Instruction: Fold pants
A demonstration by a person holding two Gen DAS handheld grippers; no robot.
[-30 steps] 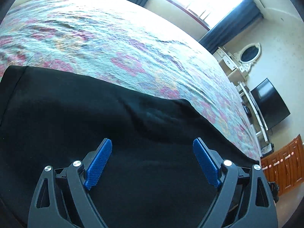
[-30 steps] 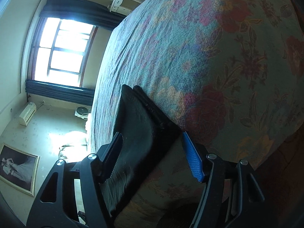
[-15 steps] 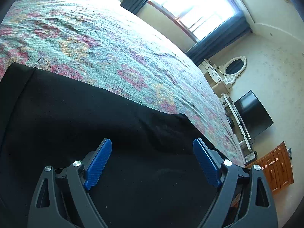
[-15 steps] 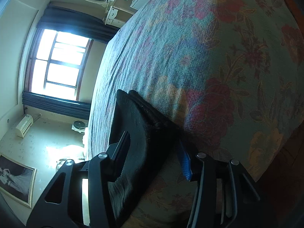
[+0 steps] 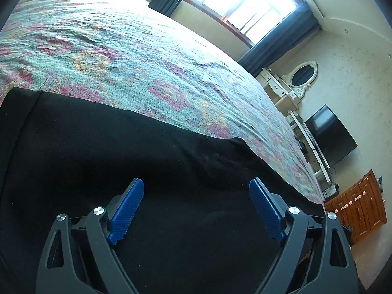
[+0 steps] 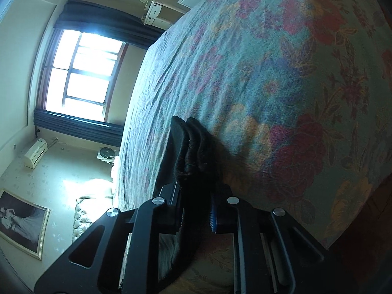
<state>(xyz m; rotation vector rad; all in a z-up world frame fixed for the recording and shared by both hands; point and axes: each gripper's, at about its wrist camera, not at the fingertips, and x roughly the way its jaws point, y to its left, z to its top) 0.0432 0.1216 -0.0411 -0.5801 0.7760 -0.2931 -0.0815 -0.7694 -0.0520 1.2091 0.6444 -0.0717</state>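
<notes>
Black pants lie spread across the near part of a floral bedspread. My left gripper hovers over the dark cloth with its blue pads wide apart and nothing between them. In the right wrist view, the pants' layered edge runs up from between the fingers. My right gripper is closing on this bunched black fabric, which fills the narrow gap between the pads and looks lifted off the bedspread.
Beyond the bed stand a bright window with dark curtains, a white dresser with an oval mirror, a black TV and a wooden cabinet. A framed picture hangs on the wall.
The right gripper's jaws have drawn together from wide apart onto the pants' edge, and the cloth there has risen. The left gripper stays wide and has shifted slightly over the pants.
</notes>
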